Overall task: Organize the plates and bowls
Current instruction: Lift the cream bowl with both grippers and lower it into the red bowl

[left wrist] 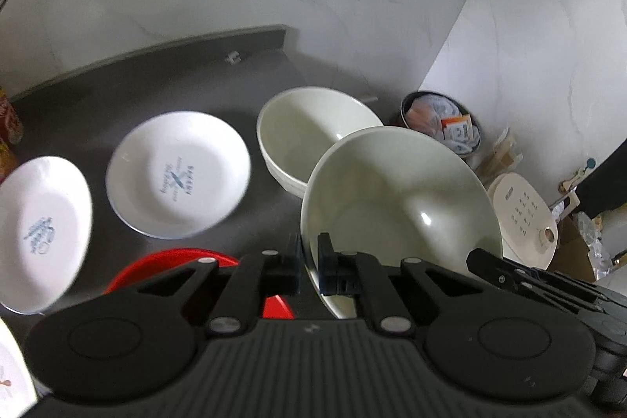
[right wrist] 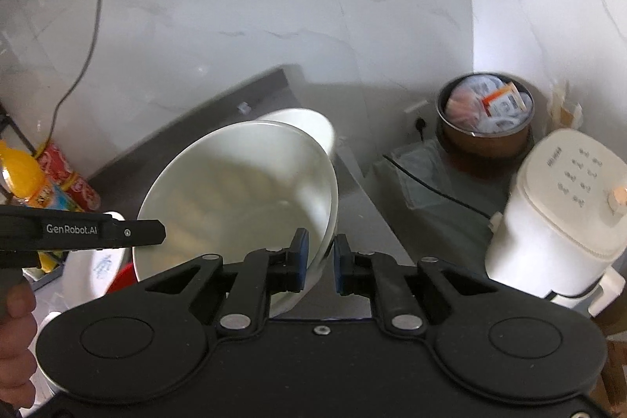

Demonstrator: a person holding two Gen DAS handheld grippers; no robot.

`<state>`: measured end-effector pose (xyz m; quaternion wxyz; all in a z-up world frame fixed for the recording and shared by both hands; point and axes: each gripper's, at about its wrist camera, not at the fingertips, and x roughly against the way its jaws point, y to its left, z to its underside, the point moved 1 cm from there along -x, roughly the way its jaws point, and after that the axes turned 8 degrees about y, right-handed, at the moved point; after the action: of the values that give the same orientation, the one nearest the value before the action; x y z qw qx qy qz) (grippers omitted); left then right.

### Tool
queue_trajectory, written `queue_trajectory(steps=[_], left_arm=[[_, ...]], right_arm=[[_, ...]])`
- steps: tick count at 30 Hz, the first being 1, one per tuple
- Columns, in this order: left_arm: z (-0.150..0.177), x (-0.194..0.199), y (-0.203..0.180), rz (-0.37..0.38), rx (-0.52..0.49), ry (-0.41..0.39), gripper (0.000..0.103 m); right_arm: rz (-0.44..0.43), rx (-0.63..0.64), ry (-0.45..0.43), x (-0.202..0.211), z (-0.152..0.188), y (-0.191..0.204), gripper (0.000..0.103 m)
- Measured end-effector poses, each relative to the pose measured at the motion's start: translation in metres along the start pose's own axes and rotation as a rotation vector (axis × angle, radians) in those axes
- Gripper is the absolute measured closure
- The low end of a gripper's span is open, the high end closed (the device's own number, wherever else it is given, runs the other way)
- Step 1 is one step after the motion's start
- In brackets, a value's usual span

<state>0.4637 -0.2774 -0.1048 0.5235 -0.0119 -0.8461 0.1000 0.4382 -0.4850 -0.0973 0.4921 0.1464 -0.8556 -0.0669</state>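
Left gripper [left wrist: 309,263] fingers pinch a glossy round bowl's [left wrist: 399,198] thin rim; right gripper [right wrist: 320,261] fingers straddle it, parted.

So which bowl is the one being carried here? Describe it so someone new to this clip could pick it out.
Start at the grey steel counter against the marble wall. Past the two white printed plates come two plain cream bowls. The carried bowl is the nearer, tilted one, its rim pinched by the left gripper and set between the fingers of the right gripper; the other bowl sits flat behind it.
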Motion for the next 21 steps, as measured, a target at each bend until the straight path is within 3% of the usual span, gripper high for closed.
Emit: queue_trajectory(steps=[8, 21], left_arm=[[0.001, 0.027, 0.035, -0.015, 0.032, -0.041, 0.096], [0.021, 0.054, 0.087, -0.009, 0.081, -0.048, 0.096]], right_arm=[[-0.034, 0.050, -0.045, 0.013, -0.002, 0.040, 0.089], [-0.048, 0.106, -0.027, 0.014, 0.015, 0.096, 0.089]])
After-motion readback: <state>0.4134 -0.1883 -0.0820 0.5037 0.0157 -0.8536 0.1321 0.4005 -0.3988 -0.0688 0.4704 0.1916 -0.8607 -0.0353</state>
